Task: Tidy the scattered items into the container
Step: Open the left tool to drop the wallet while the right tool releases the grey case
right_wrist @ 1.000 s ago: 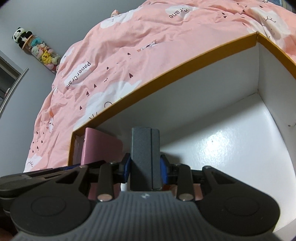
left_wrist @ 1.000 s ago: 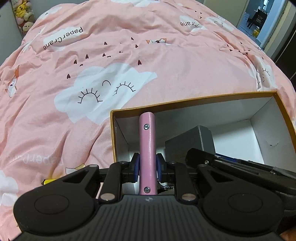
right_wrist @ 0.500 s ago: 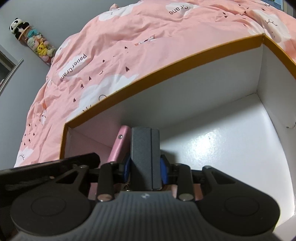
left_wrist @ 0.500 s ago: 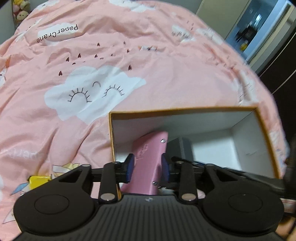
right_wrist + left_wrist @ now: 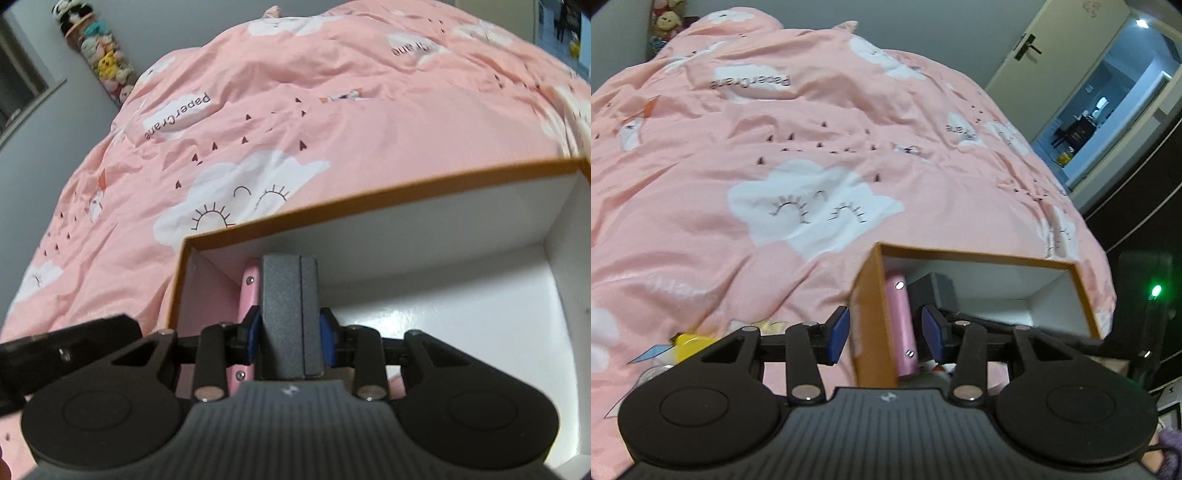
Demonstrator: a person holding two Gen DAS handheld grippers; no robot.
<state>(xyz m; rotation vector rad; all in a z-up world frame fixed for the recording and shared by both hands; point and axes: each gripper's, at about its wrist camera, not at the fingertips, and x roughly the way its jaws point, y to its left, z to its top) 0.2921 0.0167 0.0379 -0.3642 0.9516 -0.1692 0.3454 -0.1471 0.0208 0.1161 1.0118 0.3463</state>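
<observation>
An orange cardboard box (image 5: 871,295) with a white inside (image 5: 461,325) sits on the pink bedspread. A pink flat case (image 5: 899,325) stands on edge inside the box against its left wall. My left gripper (image 5: 884,334) is above that wall, its jaws opening, blue pads clear of the case and straddling the wall. My right gripper (image 5: 286,338) is shut on a dark grey block (image 5: 288,314), held over the box beside the pink case (image 5: 248,291). The grey block (image 5: 932,291) shows behind the pink case in the left wrist view.
The pink cloud-print bedspread (image 5: 775,166) fills the space around the box. A yellow item (image 5: 689,343) lies on the bedspread at lower left. Plush toys (image 5: 107,62) hang on the far wall. An open door (image 5: 1108,110) is at the right.
My left gripper let go of the pink case, which now leans in the box, and drew back up and left over the box wall. My right gripper stayed shut on the grey block and shifted slightly.
</observation>
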